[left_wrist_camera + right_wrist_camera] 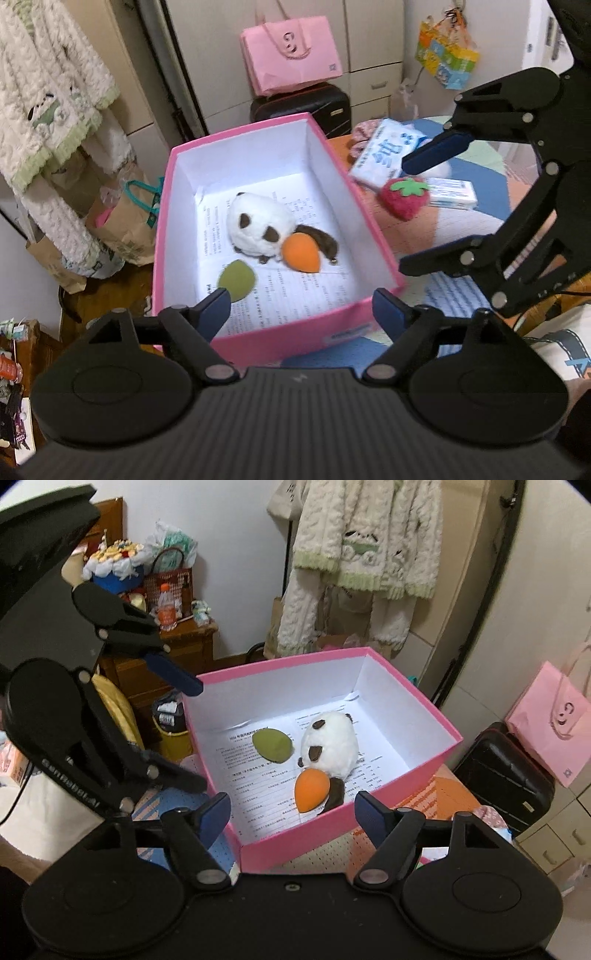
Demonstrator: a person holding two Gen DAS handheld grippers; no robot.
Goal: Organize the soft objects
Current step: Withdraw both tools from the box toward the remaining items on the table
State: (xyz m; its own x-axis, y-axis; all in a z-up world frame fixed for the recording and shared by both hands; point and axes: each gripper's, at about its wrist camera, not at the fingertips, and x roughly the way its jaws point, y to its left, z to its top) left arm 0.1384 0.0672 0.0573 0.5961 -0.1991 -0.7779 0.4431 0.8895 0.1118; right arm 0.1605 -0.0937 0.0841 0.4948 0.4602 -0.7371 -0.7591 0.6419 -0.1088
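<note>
While both grippers are hanging empty above the scene, the sorting is looking partly done — details below.

Pink box (373, 236): it is standing open on the table, with printed paper lying on its floor.
Already inside: a white plush with brown patches (258, 229), an orange sponge (301, 254) touching the plush, and a green sponge (236, 280) lying a little apart from both.
Left to do: a plush strawberry (404, 197) is lying on the table just beside the box's outer wall, near some tissue packs (388, 151) — I judge it is the next soft thing to go in.
Left gripper (301, 301): fingers are standing wide, holding nothing, over the near edge of the box.
Right gripper (291, 805): also spread wide and empty, hovering over the box's near corner.
</note>
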